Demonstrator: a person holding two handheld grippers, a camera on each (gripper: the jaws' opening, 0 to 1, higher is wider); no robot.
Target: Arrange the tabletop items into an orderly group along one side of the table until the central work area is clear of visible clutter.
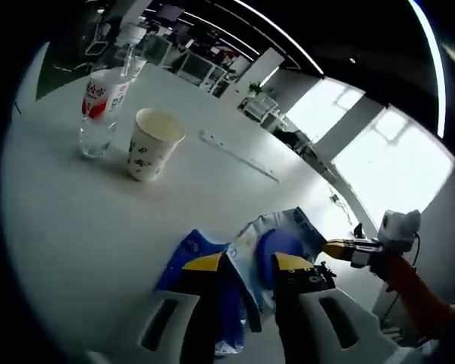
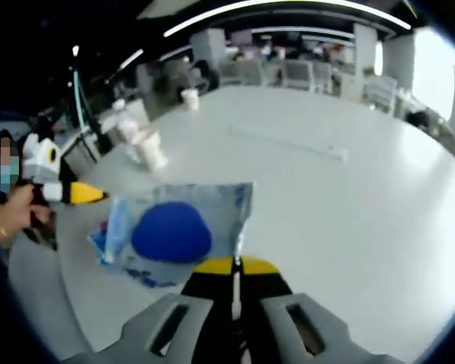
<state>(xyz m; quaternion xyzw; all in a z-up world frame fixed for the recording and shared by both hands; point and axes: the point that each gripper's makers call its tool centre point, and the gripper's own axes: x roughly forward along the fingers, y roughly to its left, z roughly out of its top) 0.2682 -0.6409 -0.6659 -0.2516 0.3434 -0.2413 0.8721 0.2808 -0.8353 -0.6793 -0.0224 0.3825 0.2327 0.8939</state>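
A blue-and-white plastic packet (image 2: 174, 227) with a dark blue round shape on it lies near the table's edge. My right gripper (image 2: 236, 265) is shut on its near edge. In the left gripper view the same packet (image 1: 277, 236) sits between and just past the spread jaws of my left gripper (image 1: 248, 262), which is open. The right gripper (image 1: 335, 249) comes in from the right at the packet's far corner. A clear water bottle (image 1: 100, 102) with a red label stands beside a printed paper cup (image 1: 152, 144) farther along the table.
The white table (image 2: 349, 227) stretches wide to the right. A long clear strip (image 1: 239, 157) lies flat past the cup. Another cup (image 2: 189, 97) stands at the far end. My left gripper (image 2: 87, 195) and a hand show at the left. Chairs stand beyond.
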